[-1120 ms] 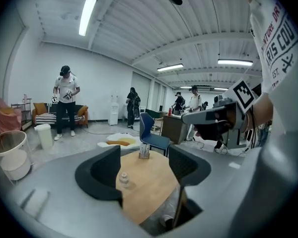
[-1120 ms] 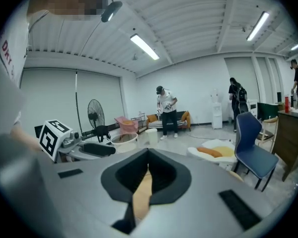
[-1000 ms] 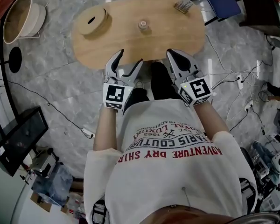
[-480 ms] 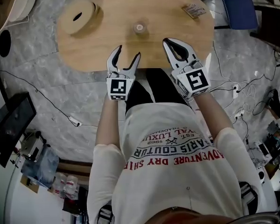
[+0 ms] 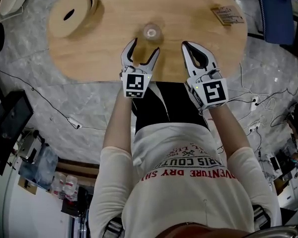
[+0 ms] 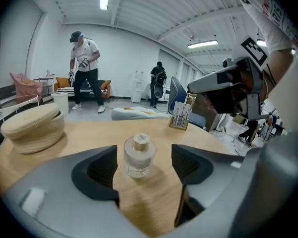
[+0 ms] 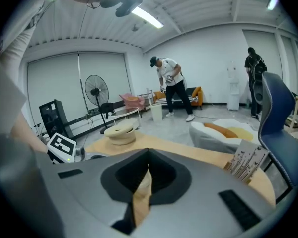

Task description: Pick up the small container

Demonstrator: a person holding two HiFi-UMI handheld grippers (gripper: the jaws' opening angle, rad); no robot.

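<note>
The small container (image 5: 151, 31), a clear jar with a pale round lid, stands upright on the oval wooden table (image 5: 109, 48). My left gripper (image 5: 144, 48) sits just short of it, and its jaws are opening with nothing pressed between them. In the left gripper view the container (image 6: 139, 155) shows in the gap of the left gripper (image 6: 144, 171), slightly ahead of the pads and untouched. My right gripper (image 5: 188, 45) hovers over the table's near edge to the right of the container. The right gripper (image 7: 143, 182) is shut and holds nothing.
A round wooden lidded box (image 5: 72, 14) lies at the table's far left. A small printed card stand (image 5: 227, 15) is at the far right. A blue chair (image 5: 278, 9) stands beyond the table's right end. Cables run across the floor (image 5: 54, 118). People stand in the background (image 6: 84, 68).
Both grippers have moved forward from the table's near edge over the tabletop. The left one has come up close to the container, and its jaws stand wider.
</note>
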